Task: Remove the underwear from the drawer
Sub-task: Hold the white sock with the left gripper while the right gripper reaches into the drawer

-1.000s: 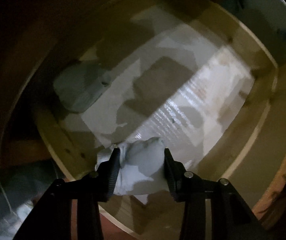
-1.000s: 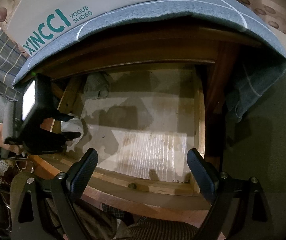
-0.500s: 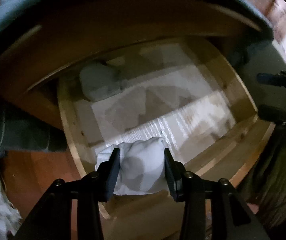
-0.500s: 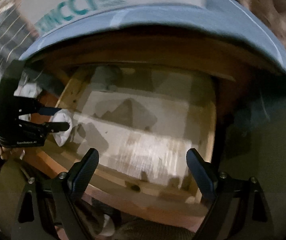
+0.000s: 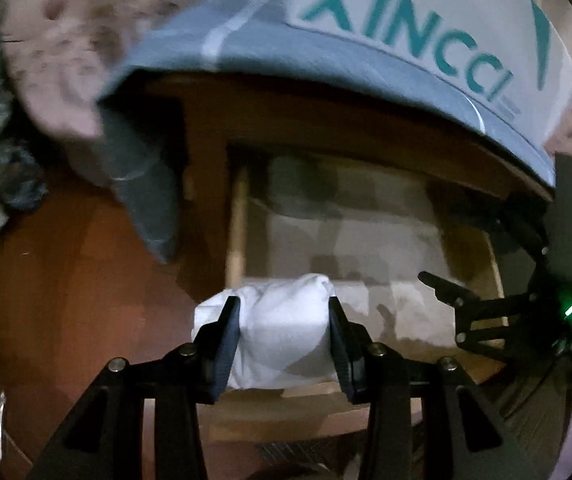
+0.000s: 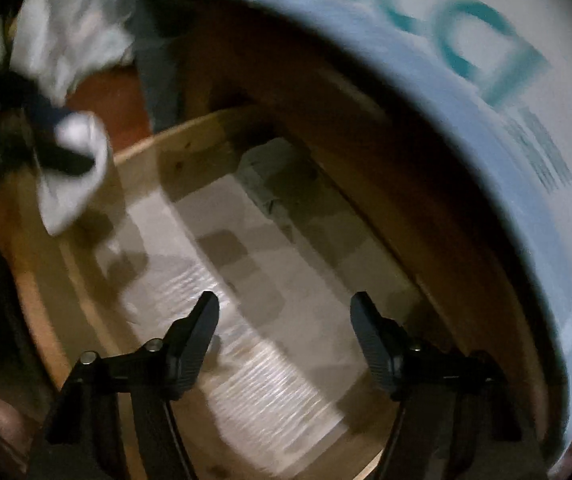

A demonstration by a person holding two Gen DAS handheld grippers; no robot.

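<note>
While left gripper clamps underwear, right gripper gapes.

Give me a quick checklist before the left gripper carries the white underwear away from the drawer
1. Left gripper shut on the white underwear: ok.
2. Underwear lifted off the drawer floor: ok, in the right wrist view it hangs above the left rim.
3. Loose fabric clear of the rim: cannot tell, a tail hangs low and the view is blurred.
4. Right gripper open and holding nothing: ok.
5. Right gripper out of the left one's way: ok, it sits off to the side over the drawer.
6. Grey bundle at the back still to fetch: not ok, it remains inside.
</note>
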